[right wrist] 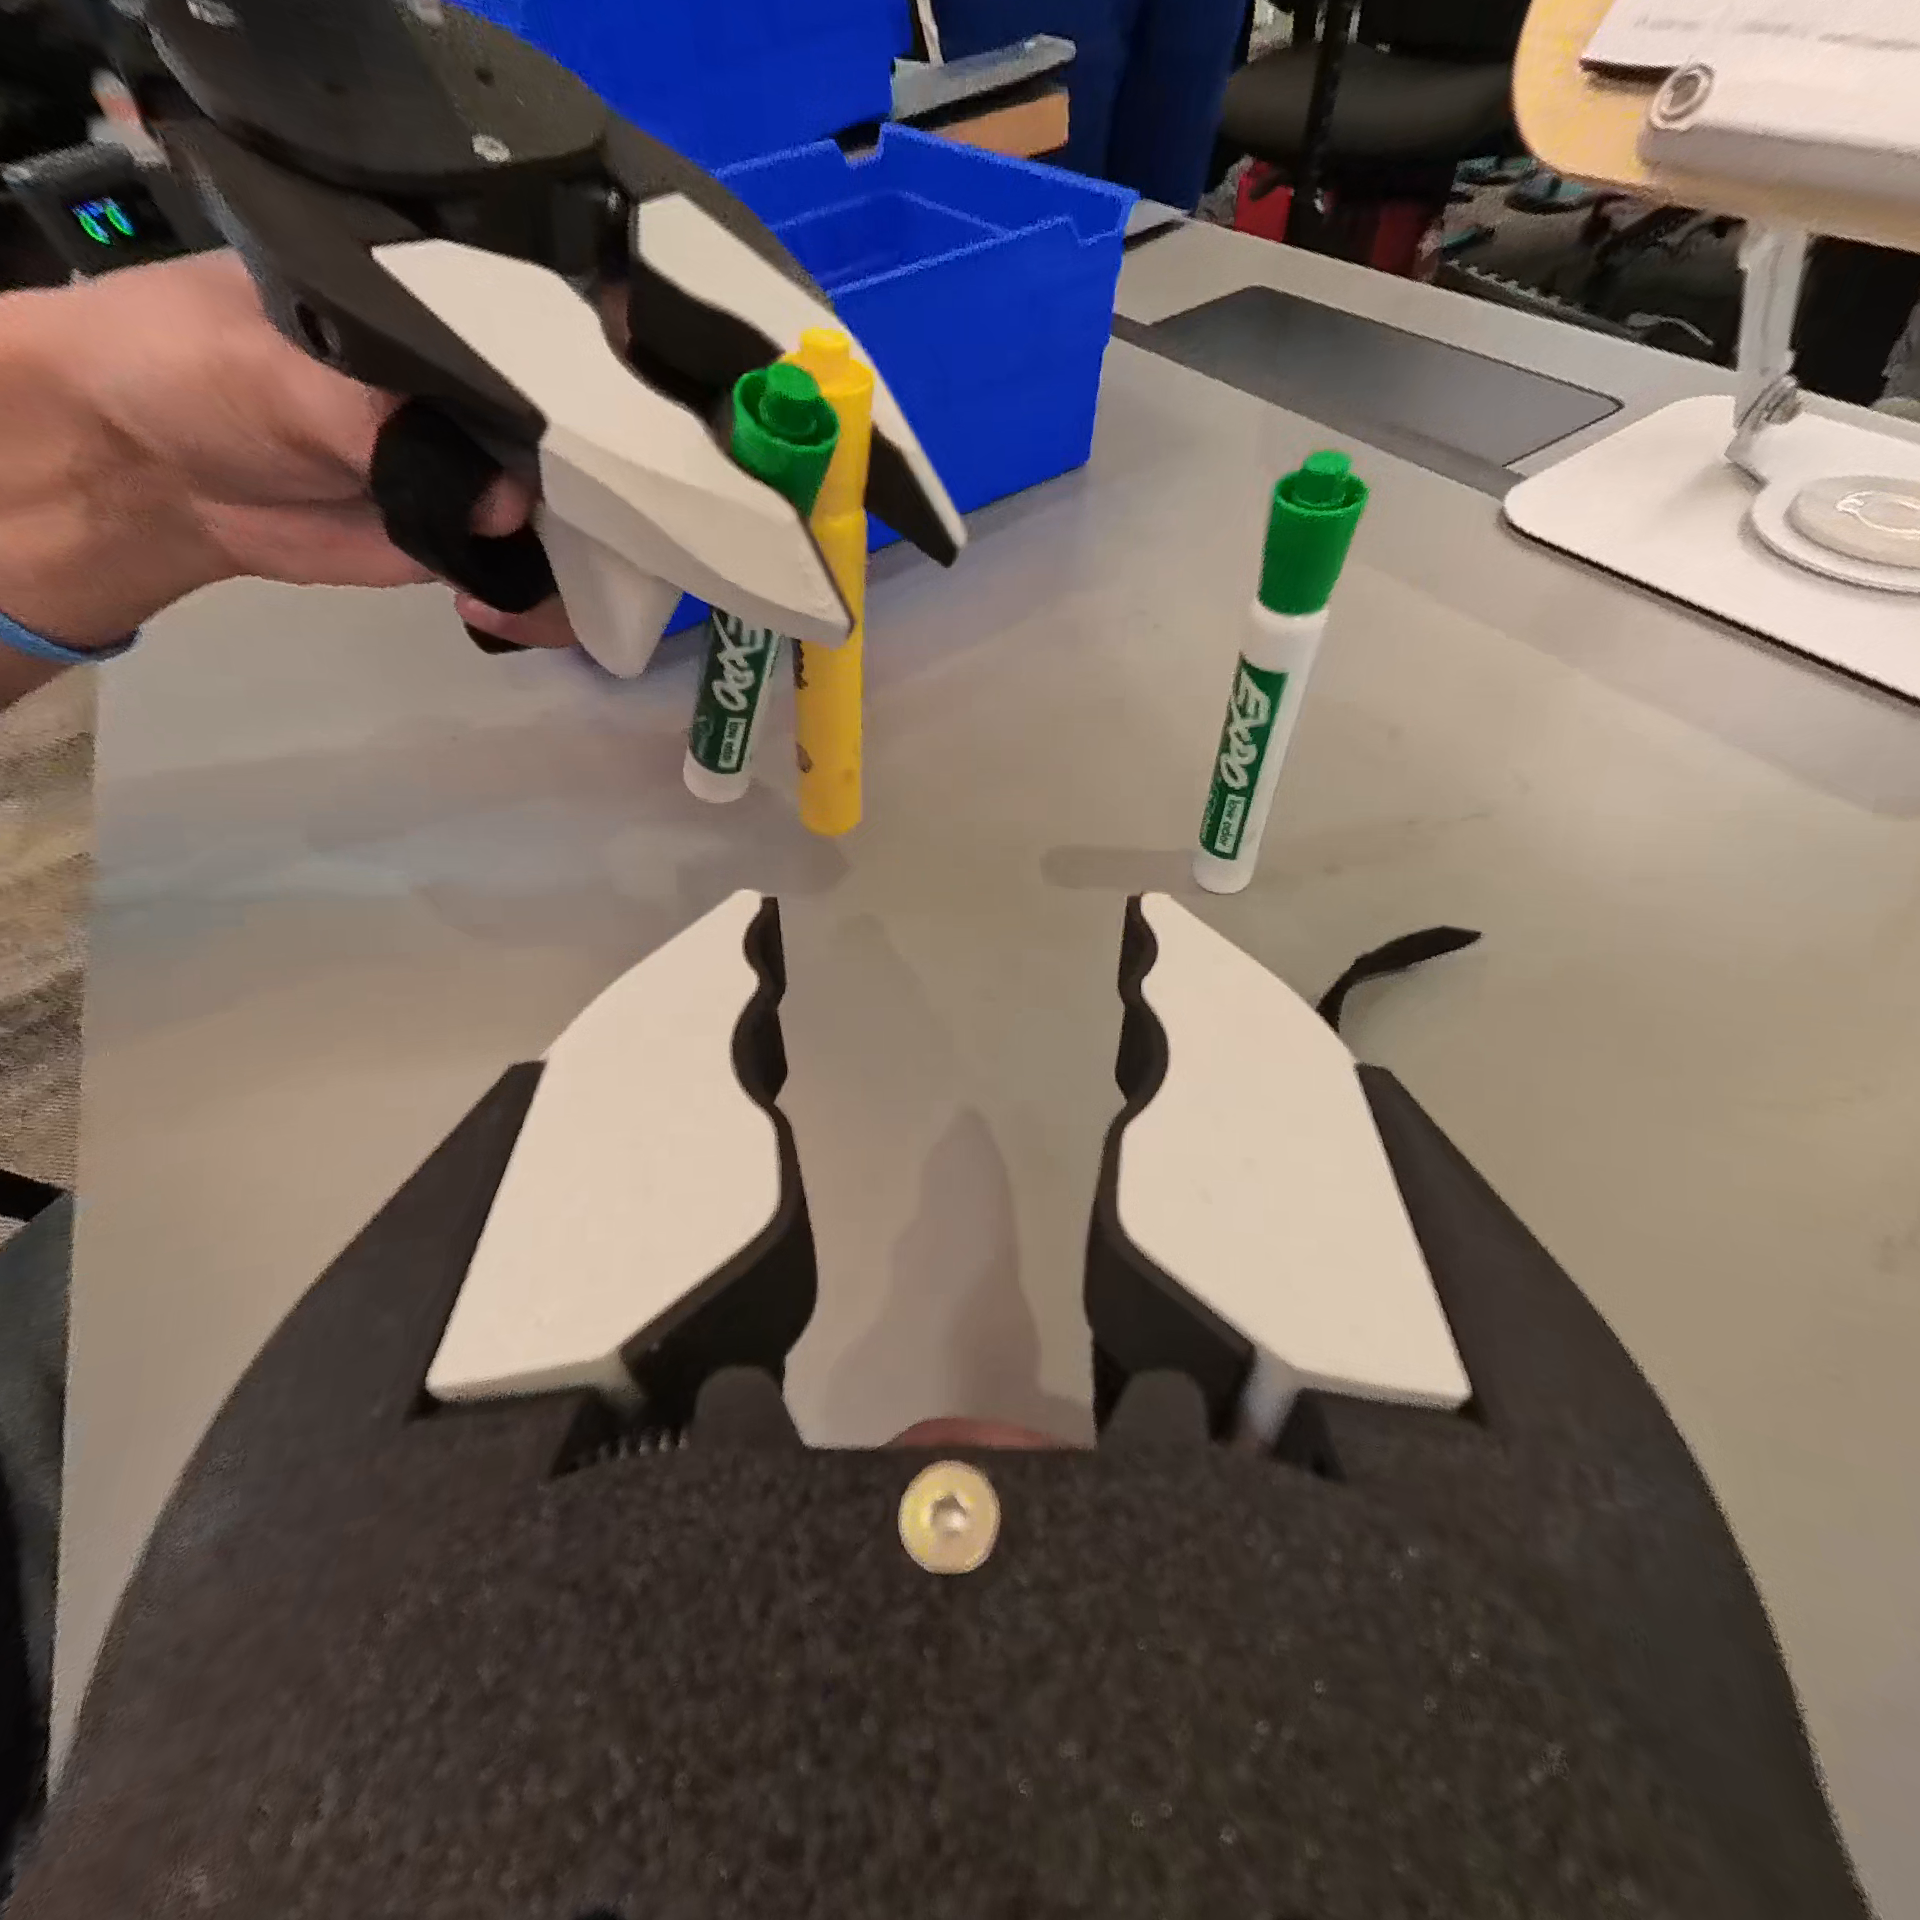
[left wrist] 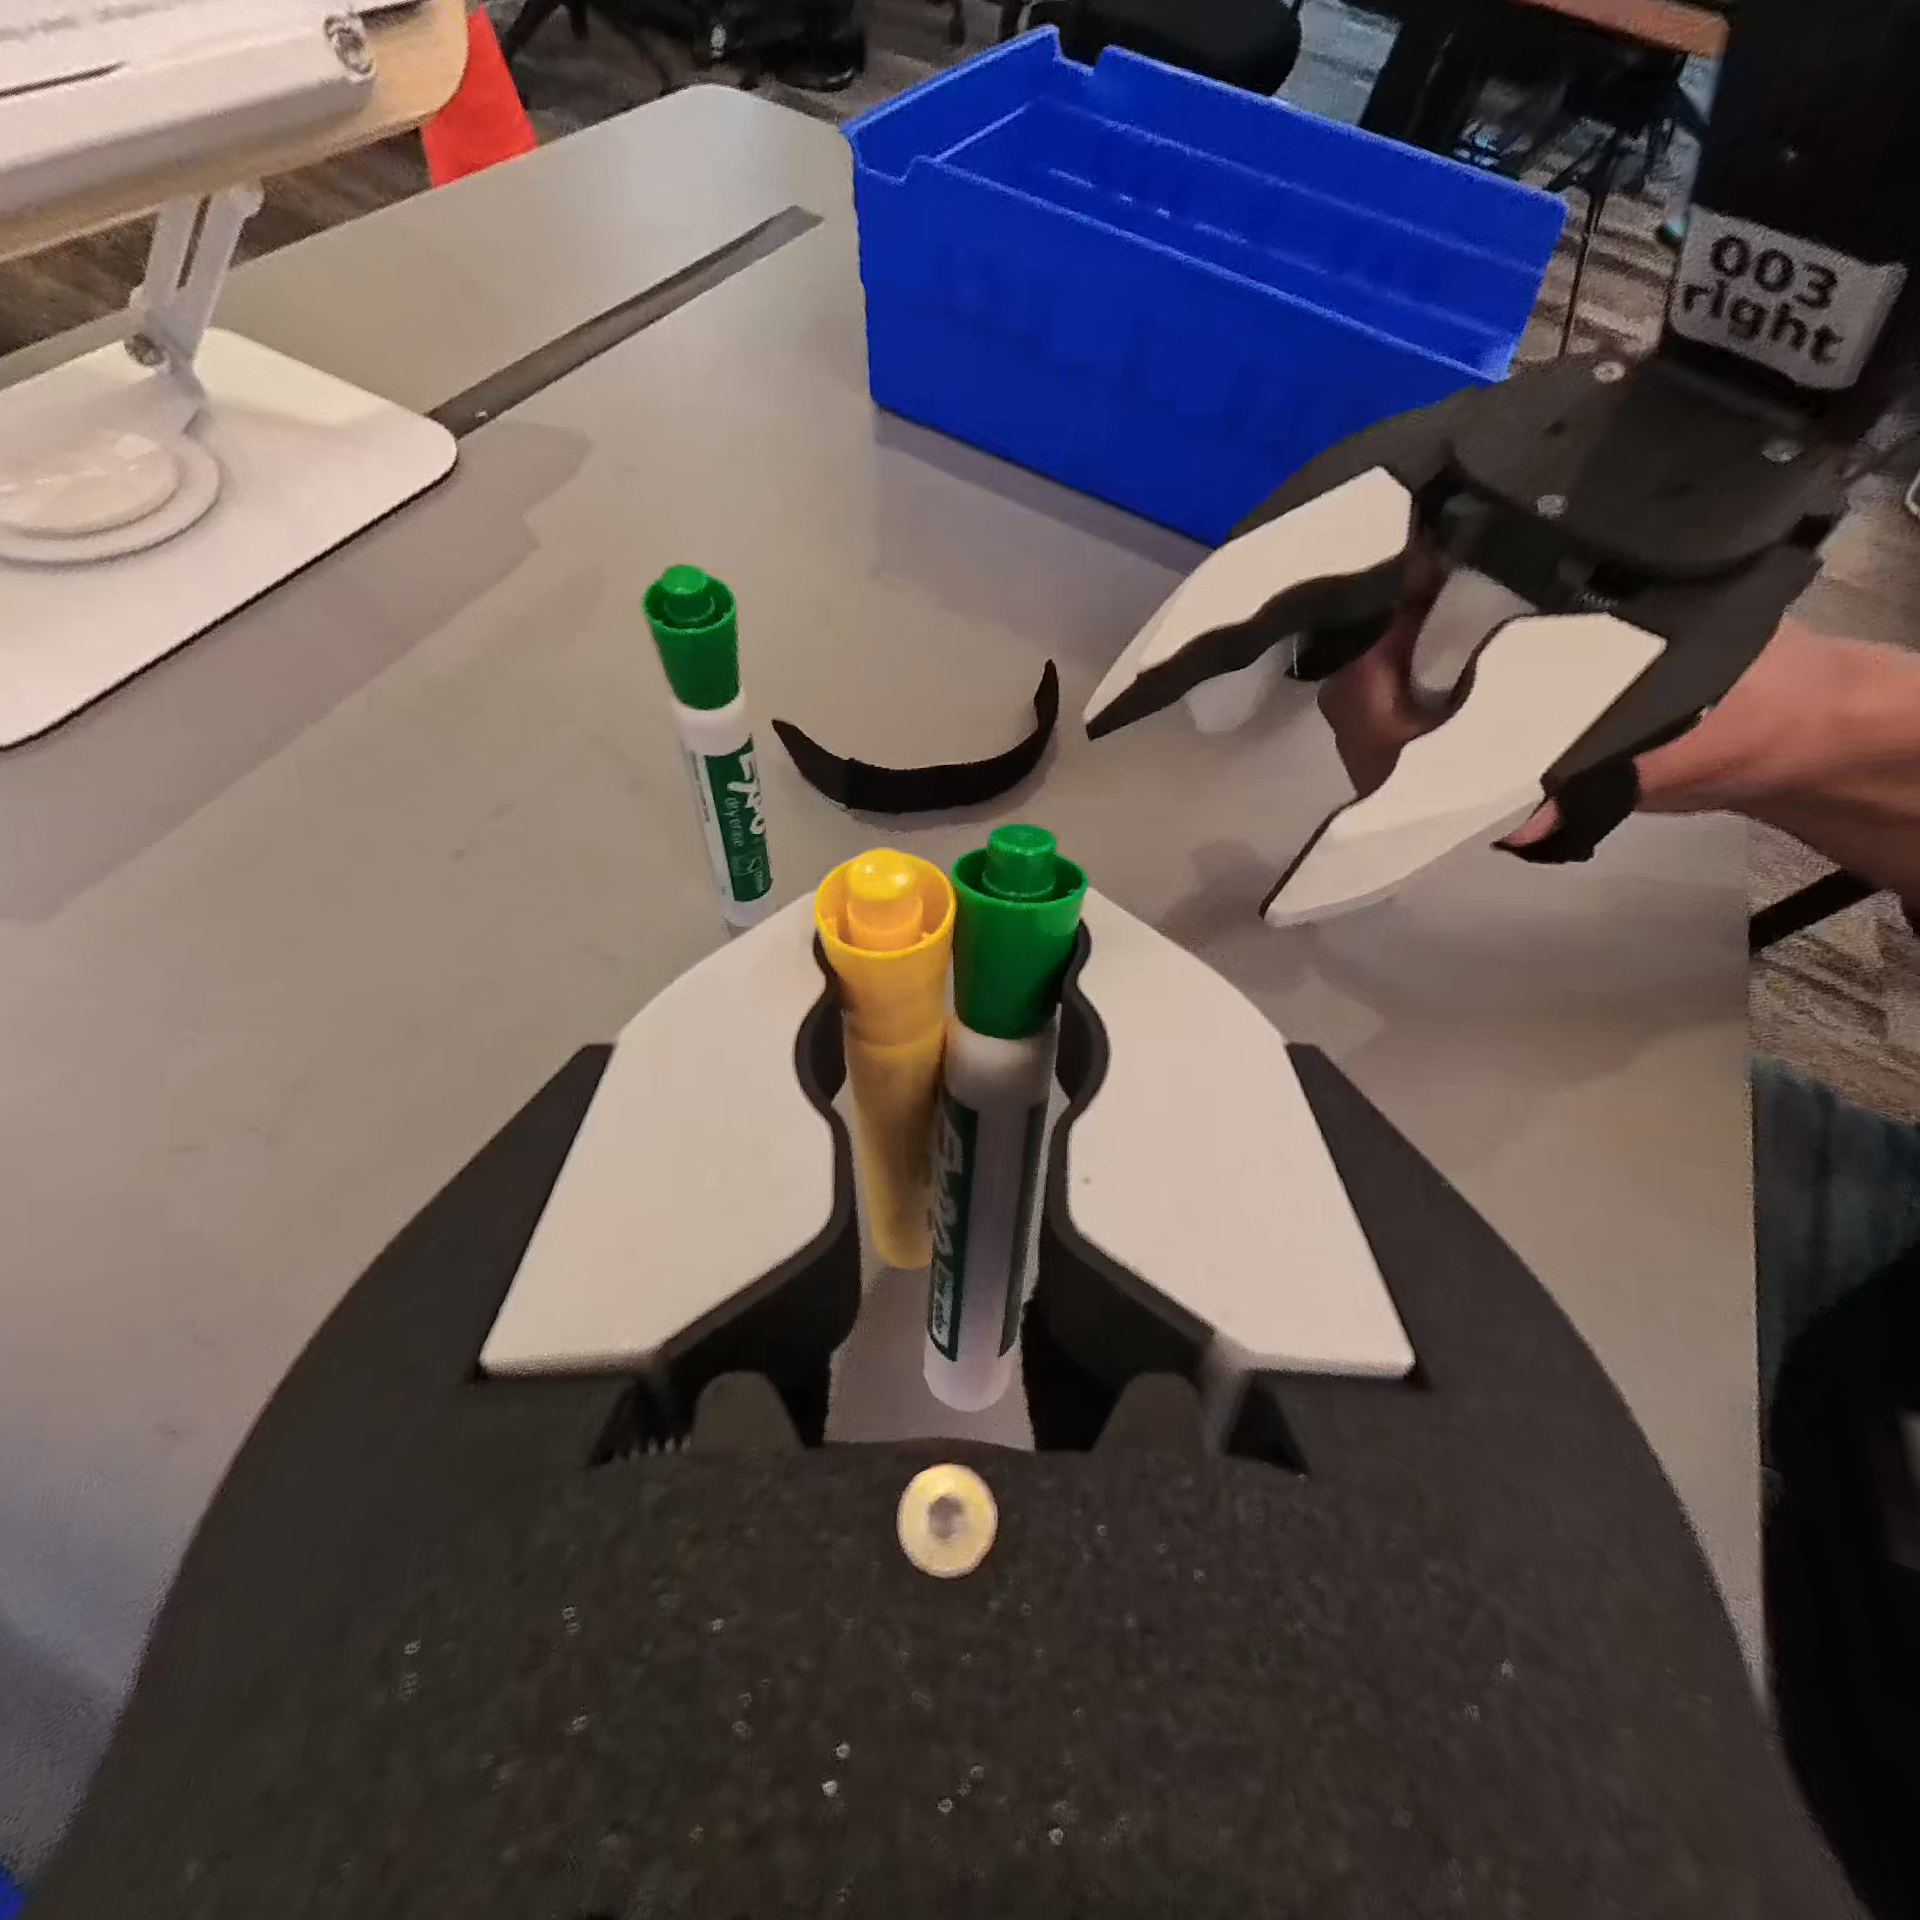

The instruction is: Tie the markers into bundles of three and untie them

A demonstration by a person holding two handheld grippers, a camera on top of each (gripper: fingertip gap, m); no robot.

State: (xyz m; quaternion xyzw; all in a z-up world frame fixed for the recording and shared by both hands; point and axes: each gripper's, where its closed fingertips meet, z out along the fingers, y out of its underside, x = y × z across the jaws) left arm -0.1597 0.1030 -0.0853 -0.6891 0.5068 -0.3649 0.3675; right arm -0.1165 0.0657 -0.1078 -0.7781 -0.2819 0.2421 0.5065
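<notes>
Left gripper (left wrist: 951,997): pinching two markers side by side between its fingers, both upright with caps up; raised over the surface, marker ends clear of it in the right wrist view.
Held yellow marker (left wrist: 894,1049): on the left of the pair, touching the green one.
Held green marker (left wrist: 1003,1101): white barrel, green cap, on the right of the pair.
Right gripper (right wrist: 951,914): spread wide, nothing between its fingers; held low over the surface, pointing toward the markers.
Right gripper's fingers (right wrist: 1236,1132): white plates with black wavy inner pads.
Standing green marker (right wrist: 1273,675): upright on its own on the surface, cap up, apart from both grippers.
Black strap (left wrist: 925,753): lying loose in a curve on the surface, just beside the standing green marker, wrapped around nothing.
Surface (left wrist: 416,935): grey tabletop.
Blue bin (left wrist: 1174,301): at the far side of the surface, beyond the strap.
White stand (left wrist: 135,468): flat base resting on the surface, well apart from the markers.
Hands: a person's hand (right wrist: 187,436) grips the left gripper's handle.
</notes>
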